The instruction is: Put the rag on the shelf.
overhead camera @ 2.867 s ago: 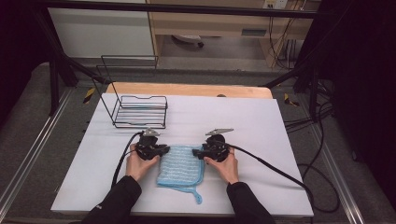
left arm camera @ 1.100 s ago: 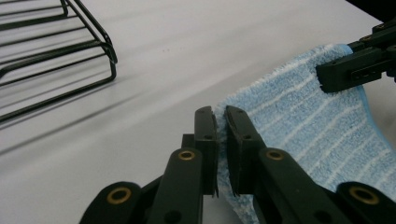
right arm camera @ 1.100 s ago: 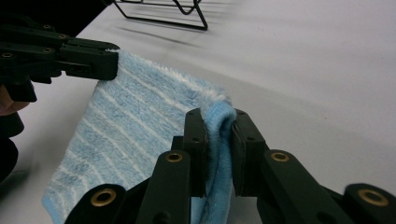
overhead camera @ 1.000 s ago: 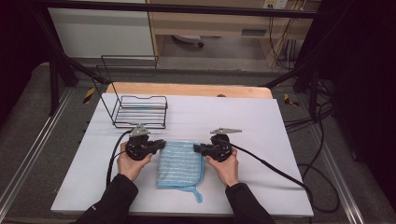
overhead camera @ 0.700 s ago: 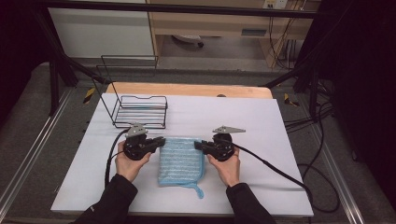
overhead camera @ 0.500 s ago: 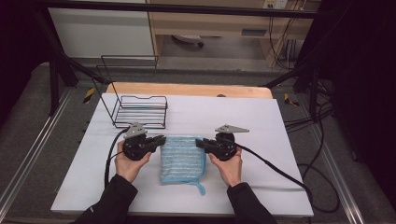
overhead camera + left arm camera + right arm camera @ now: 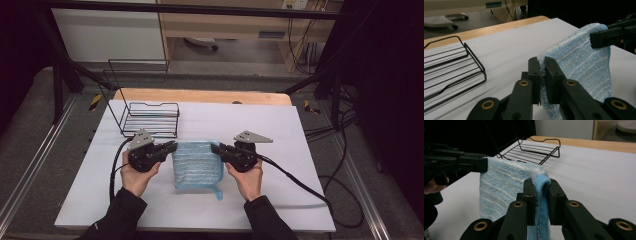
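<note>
A light blue striped towel hangs between my two grippers above the white table, its lower part and hanging loop trailing toward the person. My left gripper is shut on the towel's upper left corner. My right gripper is shut on the upper right corner. In the left gripper view the towel stretches to the other gripper at the right. In the right gripper view the towel runs left to the other gripper.
A black wire rack stands on the table at the back left, just beyond my left gripper; rack, rack. A wooden board lines the table's far edge. Cables trail from both grippers.
Both grippers have risen and moved away from the person with the towel's far corners, lifting its upper edge off the table; the towel now hangs stretched between them.
</note>
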